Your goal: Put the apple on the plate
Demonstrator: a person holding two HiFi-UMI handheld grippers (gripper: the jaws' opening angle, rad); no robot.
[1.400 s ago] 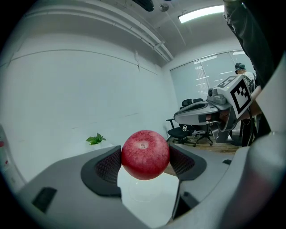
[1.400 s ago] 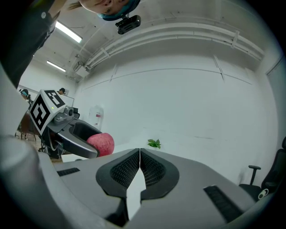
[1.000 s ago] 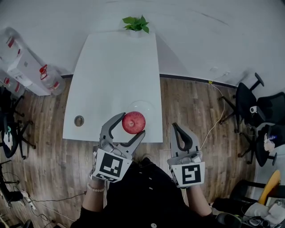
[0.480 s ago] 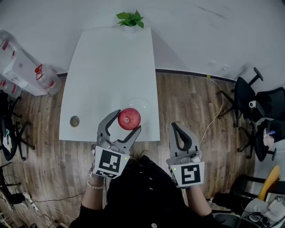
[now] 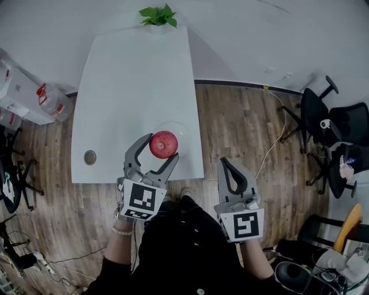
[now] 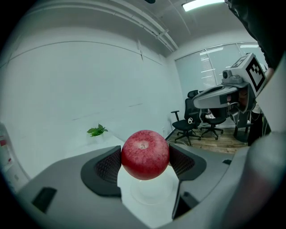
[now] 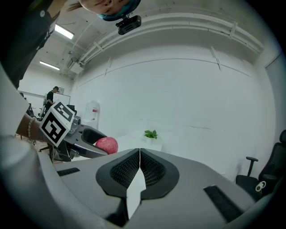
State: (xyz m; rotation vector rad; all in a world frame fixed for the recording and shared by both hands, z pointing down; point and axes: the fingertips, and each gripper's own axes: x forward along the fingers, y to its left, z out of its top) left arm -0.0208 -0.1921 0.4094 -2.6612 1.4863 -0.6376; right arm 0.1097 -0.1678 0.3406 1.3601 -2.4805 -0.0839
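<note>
Stretching away from the person, the white table [image 5: 132,86] fills the middle of the head view. The left gripper [image 5: 162,147] hangs over the table's near right corner. Its jaws pinch the red apple [image 5: 163,144] from both sides, and the left gripper view shows the dark ribbed pads [image 6: 109,167] pressed on the apple's flanks with the stem dimple facing up. The right gripper [image 5: 226,163] is off the table, over the wood floor just past that same corner. Its jaws are pressed together with nothing between them. A clear plate [image 5: 185,131] lies on the table at the near right corner, and the apple is held right above it, seemingly clear of the glass. A small green plant [image 5: 157,14] stands at the table's far edge. A little round disc [image 5: 90,157] sits near the table's near left corner.
</note>
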